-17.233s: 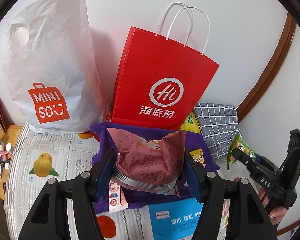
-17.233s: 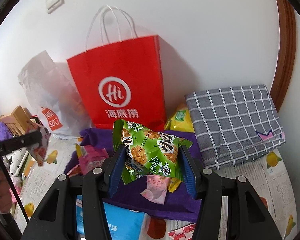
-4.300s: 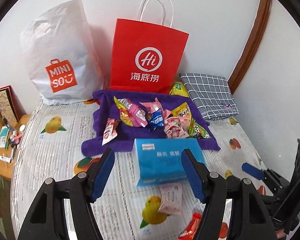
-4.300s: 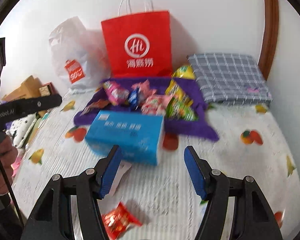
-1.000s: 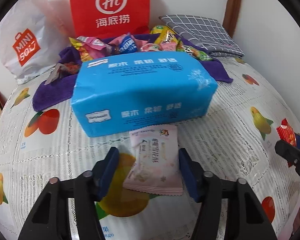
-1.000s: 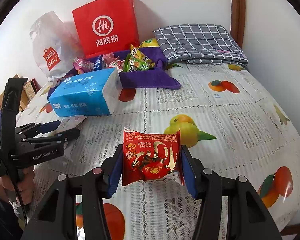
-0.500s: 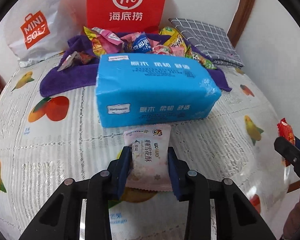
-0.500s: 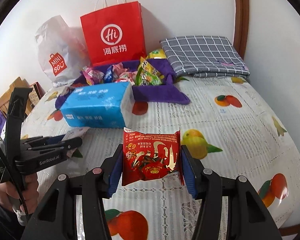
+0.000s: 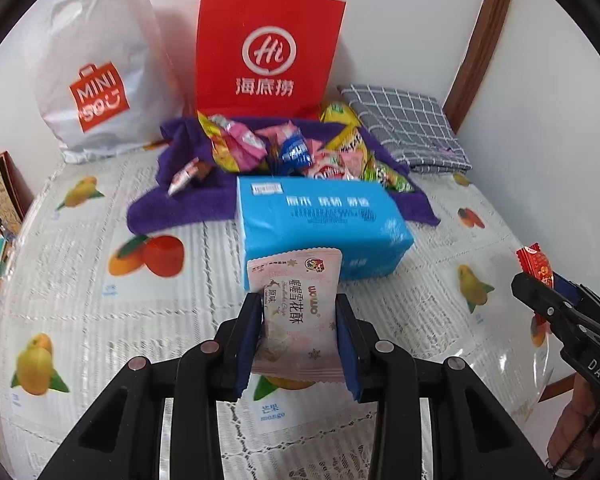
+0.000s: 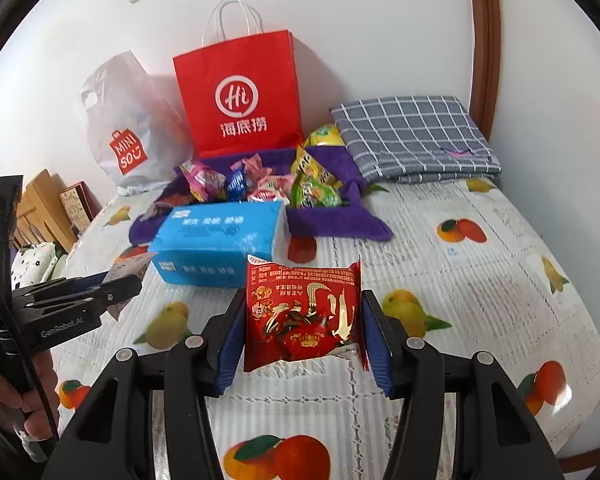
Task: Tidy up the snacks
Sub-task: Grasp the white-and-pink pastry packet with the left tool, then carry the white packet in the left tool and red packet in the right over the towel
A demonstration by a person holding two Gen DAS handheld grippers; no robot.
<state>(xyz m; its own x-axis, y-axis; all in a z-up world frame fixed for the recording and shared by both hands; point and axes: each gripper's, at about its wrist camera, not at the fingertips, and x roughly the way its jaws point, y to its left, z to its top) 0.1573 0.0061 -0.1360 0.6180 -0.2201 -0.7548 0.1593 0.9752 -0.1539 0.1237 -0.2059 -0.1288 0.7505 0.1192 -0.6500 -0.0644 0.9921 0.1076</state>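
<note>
Two snack packets ride clear of the fruit-print bed cover (image 9: 100,300), one in each gripper. The left gripper (image 9: 298,332) has its pads clamped on the sides of a pale pink packet (image 9: 296,312); the right gripper (image 10: 302,332) is clamped on a red foil packet (image 10: 304,316). Both packets look light, thin and crinkly, likely slippery foil that buckles under a hard squeeze, with contents that may crumble, so a side grip across the middle, as here, seems safest. A second earlier the pink packet lay flat on the cover against the blue tissue pack (image 9: 320,224) with the left pads apart around it; the red one was already gripped. The other snacks lie heaped on the purple towel (image 9: 172,208) toward the far edge of the bed, before the red paper bag (image 9: 268,52).
</note>
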